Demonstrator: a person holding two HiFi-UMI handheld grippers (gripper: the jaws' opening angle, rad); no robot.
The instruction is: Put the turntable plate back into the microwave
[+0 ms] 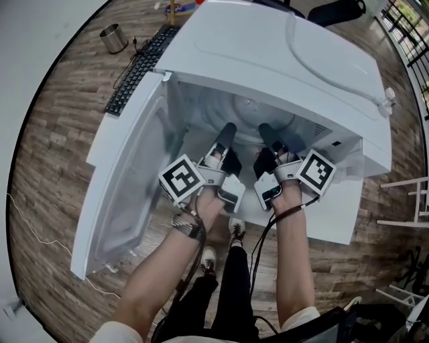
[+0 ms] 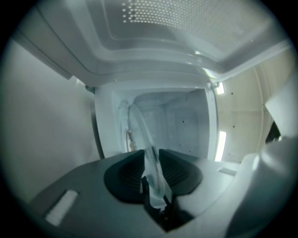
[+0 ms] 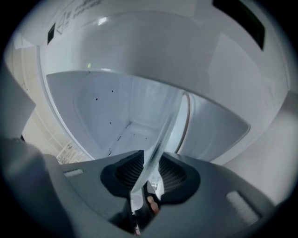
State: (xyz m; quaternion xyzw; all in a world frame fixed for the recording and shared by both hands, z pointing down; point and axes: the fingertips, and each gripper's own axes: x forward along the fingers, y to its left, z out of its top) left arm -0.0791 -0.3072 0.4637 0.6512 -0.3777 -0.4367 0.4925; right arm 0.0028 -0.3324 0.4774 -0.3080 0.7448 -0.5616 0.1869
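Only the gripper views show us the grips. In the left gripper view, the left gripper is clenched on the rim of the glass turntable plate, which runs edge-on from between the dark ribbed pads into the white cavity. A perforated panel shows overhead. In the right gripper view, the right gripper grasps the same plate by its rim. The glass sweeps away as a curved edge towards the back wall, and it seems to touch both pads, though the blur leaves that a little unsure.

The head view gives what neither of those does. The microwave is seen from above, its door swung wide to the left and both grippers reaching side by side through the opening. There the clear plate is only a faint glint inside the cavity.

The microwave stands over a wood-grain surface. On that surface, at the upper left, are a metal cup and then a black keyboard. Our shoes show below the grippers.

We count one microwave, one door, one plate, two grippers, two marker cubes, one cup, one keyboard and two shoes.
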